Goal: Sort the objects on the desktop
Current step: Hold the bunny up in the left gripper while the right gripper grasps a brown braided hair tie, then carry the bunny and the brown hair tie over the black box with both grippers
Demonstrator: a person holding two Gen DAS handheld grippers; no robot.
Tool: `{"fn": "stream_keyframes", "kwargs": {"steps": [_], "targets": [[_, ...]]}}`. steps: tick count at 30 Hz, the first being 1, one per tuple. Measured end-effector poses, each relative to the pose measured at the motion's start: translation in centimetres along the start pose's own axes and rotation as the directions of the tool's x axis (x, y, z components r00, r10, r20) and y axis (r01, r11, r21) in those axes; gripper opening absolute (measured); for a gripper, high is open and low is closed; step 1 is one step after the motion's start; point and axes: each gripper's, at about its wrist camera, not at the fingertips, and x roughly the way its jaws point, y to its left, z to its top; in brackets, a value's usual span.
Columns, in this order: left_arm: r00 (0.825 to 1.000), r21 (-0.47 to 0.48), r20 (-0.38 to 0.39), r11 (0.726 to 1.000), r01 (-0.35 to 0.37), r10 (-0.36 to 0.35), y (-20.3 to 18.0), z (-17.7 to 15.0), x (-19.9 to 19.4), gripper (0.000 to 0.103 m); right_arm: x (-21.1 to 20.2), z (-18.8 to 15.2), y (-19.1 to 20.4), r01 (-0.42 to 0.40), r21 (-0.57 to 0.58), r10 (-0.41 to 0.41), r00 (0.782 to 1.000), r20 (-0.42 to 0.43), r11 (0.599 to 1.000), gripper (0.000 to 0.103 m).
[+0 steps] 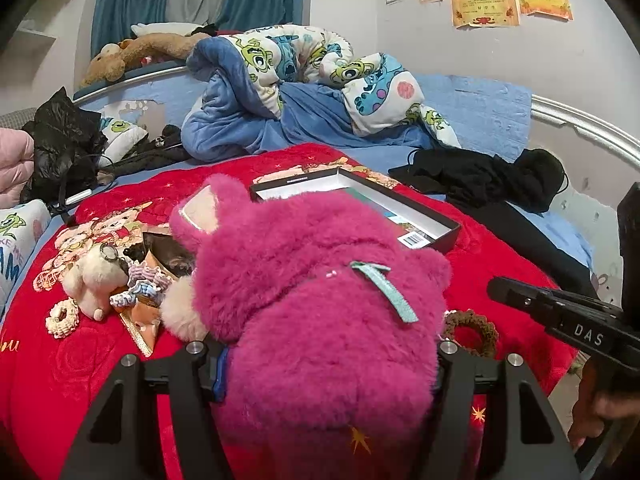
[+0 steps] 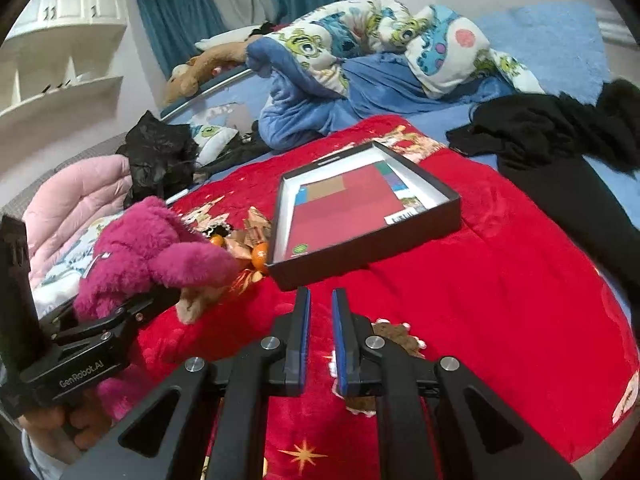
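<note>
On the red blanket (image 2: 480, 264) spread over the bed, I've got both grippers working. My left gripper (image 1: 332, 354) has its jaws held wide and clamped around the pink plush toy (image 1: 320, 292), fur bulging out between and over the fingers so that they are nearly buried in it. From the right wrist view the same toy sits in that gripper, raised a little off the blanket, out at the left of the frame.

My right gripper (image 2: 320, 300) has its jaws drawn almost together, just a narrow slit between the blue pads (image 2: 306, 320), and nothing is caught in there. Its tips hang just short of the near wall of the open black box (image 2: 372, 256), apart from it. That box lies on the blanket with a red sheet and some coloured patches inside.

Under my right fingers a brown crocheted ring (image 2: 394, 334) lies on the blanket; it also shows in the left view, just beside the plush toy on the right.

Over to the left of the plush there's a heap of small things: a cream plush keychain (image 1: 90, 280), a cream crocheted ring (image 1: 62, 316) and some knitted bits beside them, all well apart from the box. Black clothing (image 1: 480, 184) lies beyond the box at the blanket's far edge.
</note>
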Motion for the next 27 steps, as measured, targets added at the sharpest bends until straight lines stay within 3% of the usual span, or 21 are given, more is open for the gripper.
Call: {"fn": "stream_keyframes", "kwargs": {"steps": [7, 12, 14, 16, 18, 21, 23, 27], "targets": [[1.000, 0.005, -0.016, 1.000, 0.001, -0.001, -0.2, -0.5, 0.3, 0.068, 0.9, -0.6, -2.0, 0.053, 0.044, -0.049, 0.996, -0.078, 0.998, 0.014], [1.000, 0.011, -0.021, 1.000, 0.003, -0.003, -0.3, -0.8, 0.5, 0.068, 2.2, -1.1, -2.2, 0.117, 0.021, -0.112, 0.981, -0.160, 0.993, 0.015], [1.000, 0.013, -0.023, 1.000, 0.003, -0.003, -0.3, -0.9, 0.5, 0.068, 2.6, -1.3, -2.5, 0.141, 0.021, -0.135, 0.973, -0.187, 0.990, 0.019], [1.000, 0.014, -0.026, 1.000, 0.001, -0.001, -0.3, -1.0, 0.6, 0.068, 3.3, -1.6, -2.8, 0.152, 0.022, -0.143, 0.964, -0.223, 0.988, 0.030], [1.000, 0.014, -0.031, 1.000, 0.004, -0.003, -0.3, -1.1, 0.7, 0.068, 3.9, -1.9, -2.7, 0.171, 0.005, -0.164, 0.953, -0.255, 0.985, 0.031], [0.999, 0.015, -0.032, 1.000, 0.006, -0.005, -0.2, -1.1, 0.8, 0.068, 4.7, -2.2, -2.4, 0.203, -0.035, -0.205, 0.934, -0.292, 0.978, 0.041], [0.999, 0.014, -0.033, 1.000, 0.006, -0.006, -0.2, -1.1, 0.8, 0.068, 5.4, -2.5, -1.8, 0.229, -0.082, -0.244, 0.919, -0.309, 0.970, 0.042], [0.999, 0.014, -0.036, 1.000, 0.008, -0.007, -0.3, -1.2, 0.8, 0.068, 5.7, -2.8, -1.2, 0.255, -0.127, -0.282, 0.911, -0.300, 0.959, 0.044]]}}
